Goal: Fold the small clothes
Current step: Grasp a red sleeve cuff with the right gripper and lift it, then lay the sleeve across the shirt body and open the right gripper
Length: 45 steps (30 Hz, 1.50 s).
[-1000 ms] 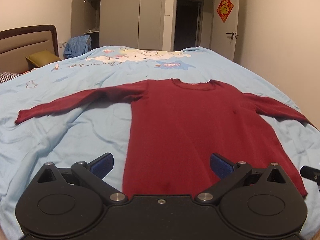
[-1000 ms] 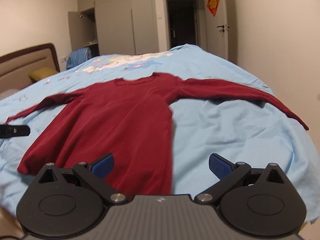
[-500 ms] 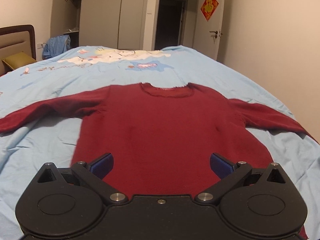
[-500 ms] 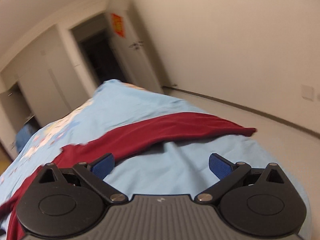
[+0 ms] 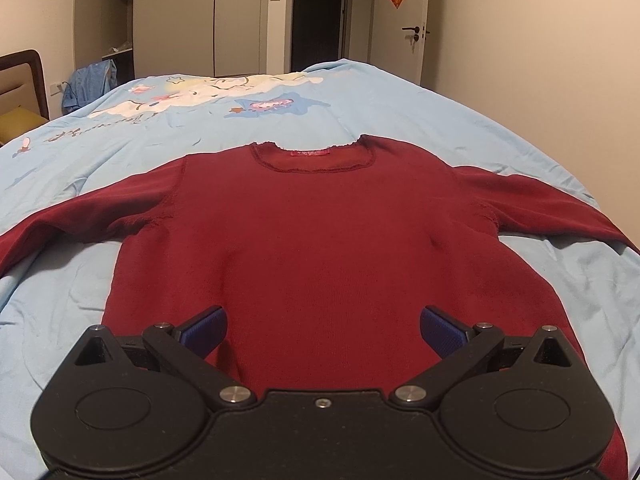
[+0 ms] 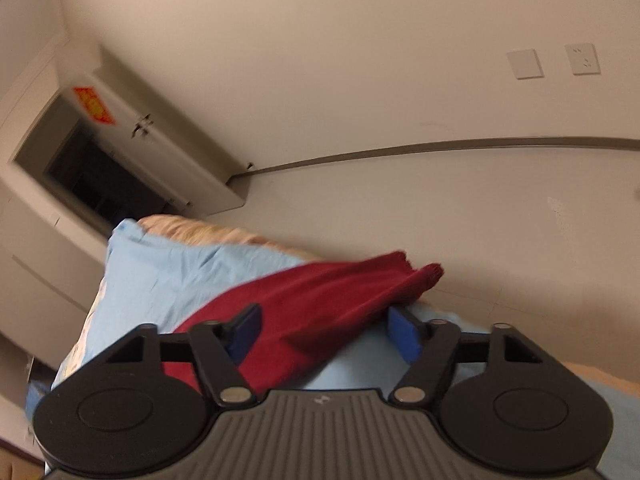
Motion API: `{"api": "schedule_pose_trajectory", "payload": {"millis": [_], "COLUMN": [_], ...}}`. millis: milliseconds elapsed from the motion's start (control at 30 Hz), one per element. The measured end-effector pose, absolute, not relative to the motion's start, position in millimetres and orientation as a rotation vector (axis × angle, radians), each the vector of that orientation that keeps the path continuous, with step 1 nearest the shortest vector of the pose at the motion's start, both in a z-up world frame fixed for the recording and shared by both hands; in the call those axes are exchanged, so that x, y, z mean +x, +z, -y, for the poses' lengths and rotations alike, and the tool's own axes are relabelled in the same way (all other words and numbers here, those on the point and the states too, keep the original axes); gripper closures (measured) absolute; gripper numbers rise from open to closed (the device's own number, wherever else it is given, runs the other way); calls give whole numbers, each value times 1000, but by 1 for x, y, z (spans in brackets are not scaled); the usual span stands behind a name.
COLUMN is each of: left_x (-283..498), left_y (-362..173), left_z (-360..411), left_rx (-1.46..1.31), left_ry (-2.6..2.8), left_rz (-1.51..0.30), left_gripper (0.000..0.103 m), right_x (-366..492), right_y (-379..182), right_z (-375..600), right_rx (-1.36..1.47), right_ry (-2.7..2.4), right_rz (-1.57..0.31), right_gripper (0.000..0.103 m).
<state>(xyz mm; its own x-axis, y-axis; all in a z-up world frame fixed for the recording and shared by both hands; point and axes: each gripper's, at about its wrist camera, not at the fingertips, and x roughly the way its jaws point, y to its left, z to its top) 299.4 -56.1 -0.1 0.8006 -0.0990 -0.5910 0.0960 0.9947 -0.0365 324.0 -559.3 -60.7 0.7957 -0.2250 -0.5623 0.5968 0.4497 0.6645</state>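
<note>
I'm hovering my left gripper [image 5: 322, 330] over the hem of the dark red sweater [image 5: 320, 240], which is lying flat, front up, on the light blue bedspread [image 5: 360, 108], sleeves stretching out to both sides. Its jaws are gaping wide, gripping nothing. My right gripper [image 6: 324, 330] is straddling the sleeve [image 6: 320, 292] at the bed's edge, jaws spread wide around it, not clamping.
</note>
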Motion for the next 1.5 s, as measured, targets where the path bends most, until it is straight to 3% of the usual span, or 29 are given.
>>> {"api": "schedule_pose_trajectory", "payload": {"millis": [67,233,500,800,1200,1500], "left_x": [303,315,323,317,300,298], "left_y": [2,11,34,55,55,49], "left_z": [56,51,24,-20,-75,-94], "left_rx": [-2,-28,-79,-148,-201,-243], "left_ry": [-109,-93,-58,25,137,154], "left_rz": [-633,-641,-603,-556,-552,-535], "left_gripper": [1,1,1,1,1,1], "right_x": [331,346,373,440,459,419], "right_y": [-67,-53,44,116,70,18], "right_z": [568,565,486,314,100,23], "right_rx": [1013,923,466,74,-211,-364], "right_ry": [-576,-599,-421,-35,325,473], "right_rz": [-448,-436,-295,-174,-266,-365], "right_gripper": [78,94,95,96,96,96]}}
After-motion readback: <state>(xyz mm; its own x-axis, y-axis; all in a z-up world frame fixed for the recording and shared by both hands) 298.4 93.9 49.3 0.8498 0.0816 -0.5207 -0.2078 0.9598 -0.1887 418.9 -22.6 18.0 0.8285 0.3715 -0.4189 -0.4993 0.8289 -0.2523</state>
